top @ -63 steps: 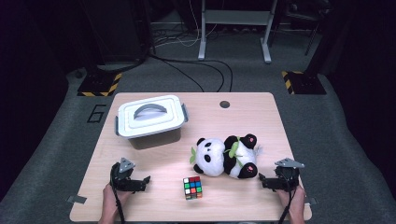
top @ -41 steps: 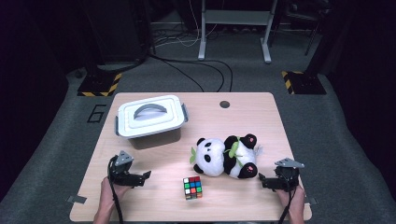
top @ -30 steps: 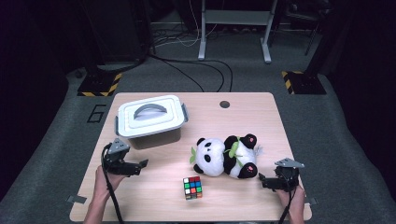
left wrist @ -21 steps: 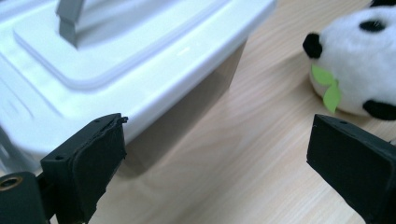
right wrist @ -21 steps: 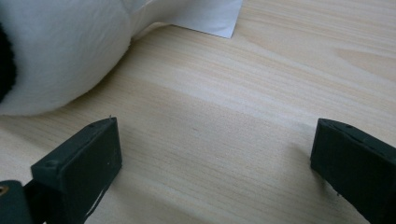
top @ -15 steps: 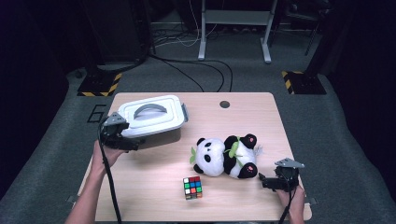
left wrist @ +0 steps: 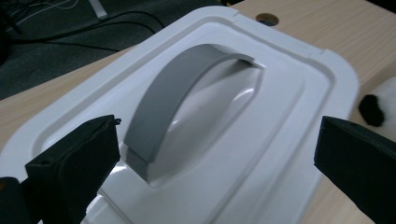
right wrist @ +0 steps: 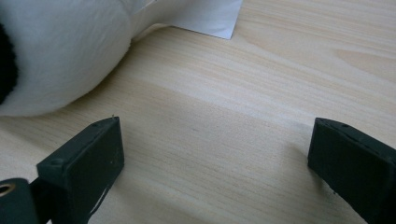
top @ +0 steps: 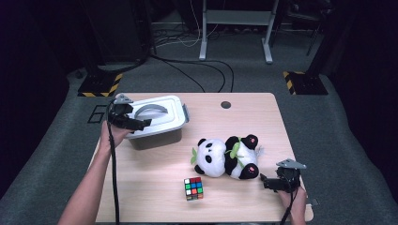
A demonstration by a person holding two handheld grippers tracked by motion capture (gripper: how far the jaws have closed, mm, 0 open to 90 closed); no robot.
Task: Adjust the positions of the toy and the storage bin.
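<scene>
left gripper [top: 143, 123] over lid [left wrist: 280, 107] (jaws wide)

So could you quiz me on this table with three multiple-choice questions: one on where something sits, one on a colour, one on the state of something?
1. Where is the cube?
A. on the box lid
B. on the table in front of the panda
C. on the floor

2. What colour is the handle on the box lid?
A. grey
B. red
C. yellow

3. How are the left tongs at the box?
A. shut on the handle
B. shut on the panda
C. open, over the lid

Answers:
1 B: the high view shows it on the bare wood nearer the person than the panda.
2 A: the arch reads grey against the white lid.
3 C: both black jaws stand wide apart, with nothing gripped.
</scene>
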